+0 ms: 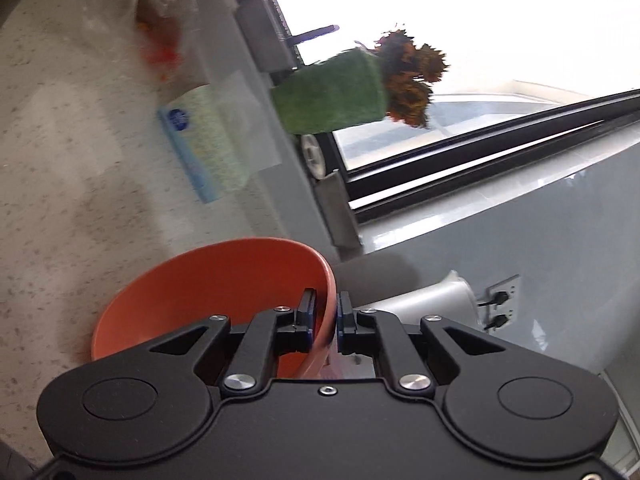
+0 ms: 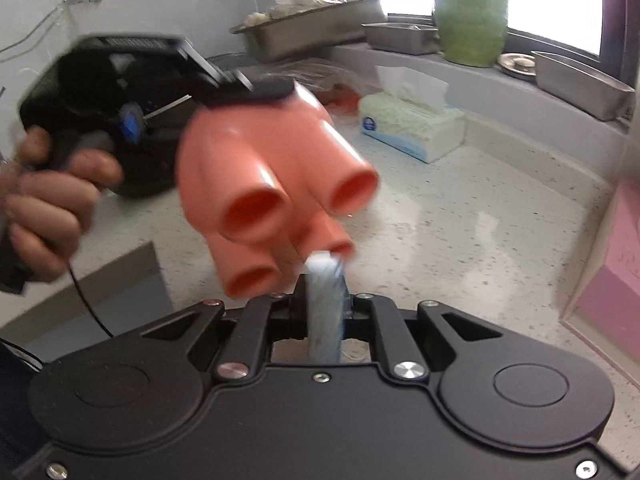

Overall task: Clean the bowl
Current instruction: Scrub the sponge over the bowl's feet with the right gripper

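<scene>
Your left gripper [image 1: 325, 322]: jaws pressed onto the rim of the orange bowl [image 1: 224, 292], 1 pad inside the wall, 1 outside. In the right wrist view the bowl hangs in the air off that gripper, its underside toward the camera; motion blur smears its round foot into 4 overlapping rings. Your left hand [image 2: 52, 208] is wrapped around the black grip, a thin black cable trailing below it.

Your right gripper [image 2: 325, 300]: jaws pinched on a blue-white sponge or cloth [image 2: 325, 304], standing on edge between the pads, its top end just beside the lowest blurred ring of the bowl; contact cannot be told.

Below both: a pale speckled counter [image 2: 460, 240]. On it, well behind the bowl, a tissue box [image 2: 412, 128] with a white sheet sticking up. On the sill past it, a green vase [image 2: 472, 16] with dried orange-brown flowers, a small round metal lid and several steel trays [image 2: 580, 84]. A pink surface edges the right side of the right wrist view
</scene>
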`<state>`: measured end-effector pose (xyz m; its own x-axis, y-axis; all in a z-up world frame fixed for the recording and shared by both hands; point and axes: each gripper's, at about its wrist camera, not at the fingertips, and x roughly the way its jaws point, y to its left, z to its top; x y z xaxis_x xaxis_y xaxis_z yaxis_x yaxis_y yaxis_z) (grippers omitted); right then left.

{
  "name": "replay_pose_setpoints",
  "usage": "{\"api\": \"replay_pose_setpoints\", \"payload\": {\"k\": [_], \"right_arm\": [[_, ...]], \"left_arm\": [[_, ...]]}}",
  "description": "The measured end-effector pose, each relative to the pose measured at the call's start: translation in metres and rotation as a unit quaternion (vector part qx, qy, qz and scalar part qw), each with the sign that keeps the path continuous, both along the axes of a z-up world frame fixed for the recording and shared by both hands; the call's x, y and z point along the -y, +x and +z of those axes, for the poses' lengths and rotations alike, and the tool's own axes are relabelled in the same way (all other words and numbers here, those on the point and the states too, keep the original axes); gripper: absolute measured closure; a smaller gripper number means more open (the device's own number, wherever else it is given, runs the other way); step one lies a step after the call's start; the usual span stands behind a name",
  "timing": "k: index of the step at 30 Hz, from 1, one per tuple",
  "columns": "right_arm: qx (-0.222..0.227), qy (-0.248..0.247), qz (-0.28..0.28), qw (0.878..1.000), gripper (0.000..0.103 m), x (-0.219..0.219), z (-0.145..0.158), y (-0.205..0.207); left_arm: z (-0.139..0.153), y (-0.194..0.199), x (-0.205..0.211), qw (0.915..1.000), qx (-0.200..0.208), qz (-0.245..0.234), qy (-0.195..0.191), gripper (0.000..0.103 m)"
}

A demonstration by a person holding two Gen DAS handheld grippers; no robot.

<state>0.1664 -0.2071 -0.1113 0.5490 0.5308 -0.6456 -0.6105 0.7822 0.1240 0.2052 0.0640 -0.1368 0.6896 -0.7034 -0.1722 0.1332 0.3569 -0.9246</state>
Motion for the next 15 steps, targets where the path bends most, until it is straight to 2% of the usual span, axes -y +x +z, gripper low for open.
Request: {"api": "replay_pose_setpoints", "payload": {"k": [3,10,15], "right_arm": [[0.008,0.005,-0.001,1.0,0.091,-0.007,0.005,-0.001],[0.015,-0.046,0.013,0.999,0.091,-0.018,-0.002,-0.006],[0.011,-0.063,0.017,0.998,0.091,-0.017,-0.006,-0.014]], "left_arm": [[-0.003,0.0,-0.003,1.0,-0.001,0.006,-0.004,0.094],[0.002,0.002,-0.005,0.9993,0.02,-0.008,0.032,0.093],[-0.001,-0.002,-0.01,0.9994,0.019,0.022,0.019,0.093]]}}
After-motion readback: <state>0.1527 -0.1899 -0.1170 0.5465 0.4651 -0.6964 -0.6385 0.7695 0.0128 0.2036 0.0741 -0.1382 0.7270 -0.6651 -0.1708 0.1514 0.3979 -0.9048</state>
